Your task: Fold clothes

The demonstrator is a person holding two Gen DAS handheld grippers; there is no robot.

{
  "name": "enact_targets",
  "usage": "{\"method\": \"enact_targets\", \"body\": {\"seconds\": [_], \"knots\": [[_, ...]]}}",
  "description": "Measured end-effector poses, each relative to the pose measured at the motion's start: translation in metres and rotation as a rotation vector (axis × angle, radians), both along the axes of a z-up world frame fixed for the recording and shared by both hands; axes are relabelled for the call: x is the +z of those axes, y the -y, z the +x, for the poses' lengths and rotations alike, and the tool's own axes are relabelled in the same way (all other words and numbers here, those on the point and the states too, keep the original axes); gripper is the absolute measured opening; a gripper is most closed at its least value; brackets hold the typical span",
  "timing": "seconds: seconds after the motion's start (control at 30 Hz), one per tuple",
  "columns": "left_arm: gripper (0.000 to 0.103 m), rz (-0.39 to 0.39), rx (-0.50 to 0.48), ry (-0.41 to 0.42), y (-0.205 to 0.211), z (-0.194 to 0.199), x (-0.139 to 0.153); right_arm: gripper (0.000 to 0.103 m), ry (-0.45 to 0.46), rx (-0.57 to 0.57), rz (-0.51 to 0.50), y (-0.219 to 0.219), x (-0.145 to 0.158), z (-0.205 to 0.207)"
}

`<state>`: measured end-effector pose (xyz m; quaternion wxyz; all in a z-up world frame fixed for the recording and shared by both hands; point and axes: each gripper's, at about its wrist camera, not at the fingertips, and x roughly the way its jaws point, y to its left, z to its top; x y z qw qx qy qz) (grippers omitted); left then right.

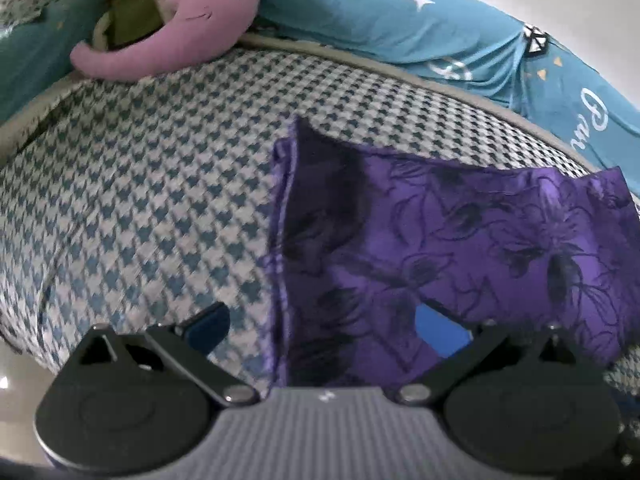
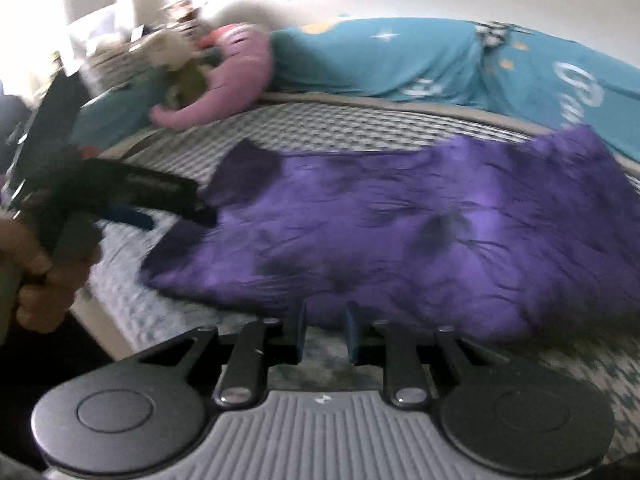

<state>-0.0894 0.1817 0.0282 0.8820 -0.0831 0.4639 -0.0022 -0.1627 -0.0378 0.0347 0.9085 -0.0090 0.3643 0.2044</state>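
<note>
A purple garment (image 1: 460, 248) with a dark flower print lies spread on the houndstooth bed cover (image 1: 140, 200). My left gripper (image 1: 324, 328) is open wide at the garment's left edge. The cloth reaches between its fingers and covers part of the right finger (image 1: 440, 332). The right wrist view shows the same garment (image 2: 400, 232) and, at its left end, the left gripper (image 2: 176, 220) held by a hand (image 2: 44, 276). My right gripper (image 2: 326, 334) stands just short of the garment's near edge, jaws a narrow gap apart with nothing pinched between them.
A teal blanket (image 1: 380, 12) with white stars lies along the back of the bed. A pink plush (image 1: 192, 32) and a small stuffed toy (image 1: 124, 4) sit at the back left. The bed's edge and floor (image 1: 16, 368) are at the lower left.
</note>
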Motion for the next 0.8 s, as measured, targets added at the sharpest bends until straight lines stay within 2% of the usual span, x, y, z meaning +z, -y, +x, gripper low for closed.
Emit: {"method": "enact_targets", "body": {"seconds": [0.23,0.3,0.4,0.67,0.8], "knots": [[0.103,-0.036,0.007,-0.017,-0.019,-0.003,-0.005,0.021,-0.001,0.153,-0.013,-0.040,-0.007,-0.002],[0.103,-0.048,0.009,-0.026,-0.022,-0.003,-0.007,0.027,0.009,0.185,-0.016,-0.050,-0.008,0.000],[0.103,-0.066,0.006,-0.039,-0.027,-0.003,-0.009,0.029,0.021,0.225,-0.013,-0.065,-0.010,0.001],[0.103,-0.137,0.010,-0.074,-0.037,-0.004,-0.013,0.029,0.086,0.322,-0.062,-0.101,-0.013,0.003],[0.103,-0.175,0.014,-0.086,-0.040,-0.004,-0.014,0.032,0.122,0.371,-0.107,-0.116,-0.018,0.003]]}}
